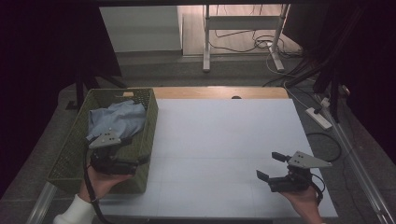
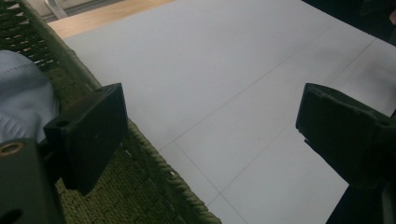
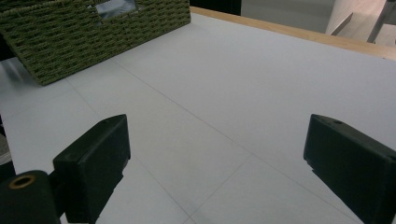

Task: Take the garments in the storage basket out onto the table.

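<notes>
A green woven basket (image 1: 152, 122) stands at the table's left edge, with a crumpled light blue cloth (image 1: 116, 119) lying inside it. My left gripper (image 1: 133, 158) hovers over the basket's near right corner, open and holding nothing. In the left gripper view, its jaws (image 2: 212, 100) straddle the basket rim (image 2: 154, 163), with the cloth (image 2: 21, 102) at the left. My right gripper (image 1: 271, 166) is low over the white table (image 1: 224, 135) at the near right, open and holding nothing. In the right gripper view, its jaws (image 3: 217, 123) stand wide apart and the basket (image 3: 93, 37) lies far off.
The white table top has a wooden strip (image 1: 219, 92) along its far edge. On the floor to the right lie a power strip (image 1: 319, 116) and cables. A metal stand (image 1: 205, 42) is behind the table. Dark curtains hang on both sides.
</notes>
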`<state>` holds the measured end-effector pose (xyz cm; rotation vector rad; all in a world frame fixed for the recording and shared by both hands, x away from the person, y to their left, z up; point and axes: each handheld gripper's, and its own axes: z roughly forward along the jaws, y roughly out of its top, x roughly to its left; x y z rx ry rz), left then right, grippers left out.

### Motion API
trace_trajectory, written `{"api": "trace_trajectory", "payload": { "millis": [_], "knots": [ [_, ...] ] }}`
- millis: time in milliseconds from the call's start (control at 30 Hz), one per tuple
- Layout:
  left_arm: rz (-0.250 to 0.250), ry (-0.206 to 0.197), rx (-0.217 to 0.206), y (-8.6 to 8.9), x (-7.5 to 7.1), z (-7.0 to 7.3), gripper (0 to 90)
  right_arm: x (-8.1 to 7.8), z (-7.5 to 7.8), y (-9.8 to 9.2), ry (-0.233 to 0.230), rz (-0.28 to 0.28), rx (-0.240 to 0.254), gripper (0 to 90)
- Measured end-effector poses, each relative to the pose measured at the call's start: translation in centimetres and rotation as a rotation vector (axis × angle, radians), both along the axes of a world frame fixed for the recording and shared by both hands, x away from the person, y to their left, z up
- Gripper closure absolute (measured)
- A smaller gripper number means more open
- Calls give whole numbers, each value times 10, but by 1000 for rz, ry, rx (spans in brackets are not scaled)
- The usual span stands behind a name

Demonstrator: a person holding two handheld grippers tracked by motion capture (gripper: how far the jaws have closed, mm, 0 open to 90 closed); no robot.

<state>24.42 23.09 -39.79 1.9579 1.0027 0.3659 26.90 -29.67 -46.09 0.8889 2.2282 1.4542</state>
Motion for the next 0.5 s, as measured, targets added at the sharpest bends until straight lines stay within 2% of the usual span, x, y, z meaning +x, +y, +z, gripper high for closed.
{"api": "trace_trajectory", "payload": {
  "millis": [133,500],
  "knots": [
    [12,1,-11,5,7,8,97,-1,0,0,-1,-3,3,76],
    [19,-15,41,9,22,22,100,-1,-2,4,2,5,-16,76]
  ]
}}
